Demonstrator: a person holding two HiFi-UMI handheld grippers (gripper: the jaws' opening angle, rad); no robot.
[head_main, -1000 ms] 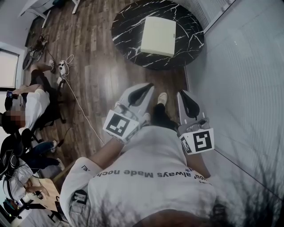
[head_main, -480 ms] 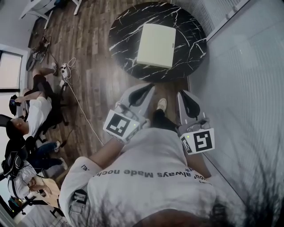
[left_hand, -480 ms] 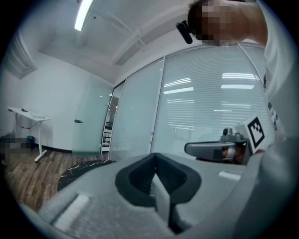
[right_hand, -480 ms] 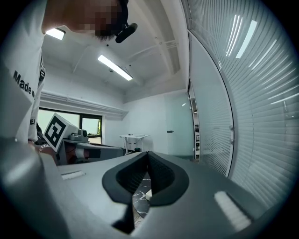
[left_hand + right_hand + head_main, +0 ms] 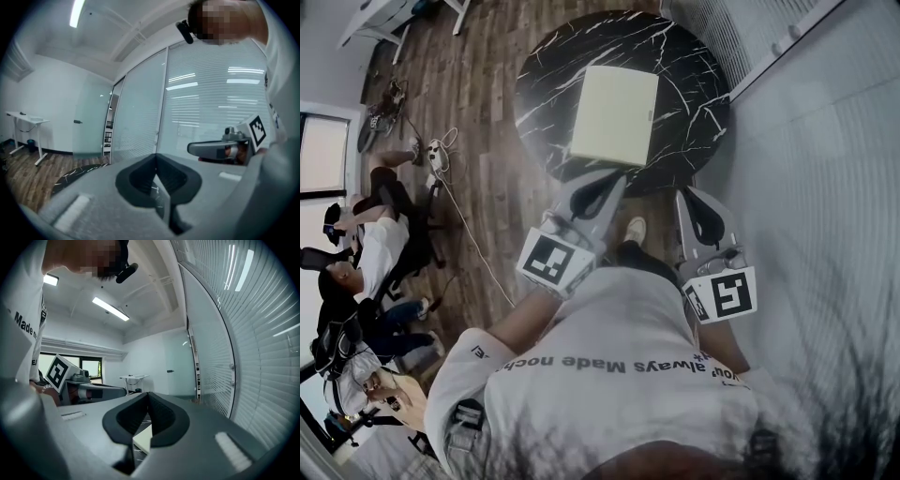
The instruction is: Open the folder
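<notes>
Close to the person [image 5: 619, 366], the left claw [image 5: 602, 192] and the right claw [image 5: 692, 202] are both shut tight and hold nothing. Farther off, the pale folder [image 5: 614, 115] lies flat and closed on the round black bench [image 5: 539, 89]. Shut claws might just push it along; its opening edge is maybe on the right.

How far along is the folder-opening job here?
Nothing looks done yet: the pale folder lies flat and closed on the round black table. In hand: the left tongs and right tongs are both shut and empty, held out in front of the person, short of the folder. Left to do: reach the folder, catch its cover edge and lift it open.
</notes>
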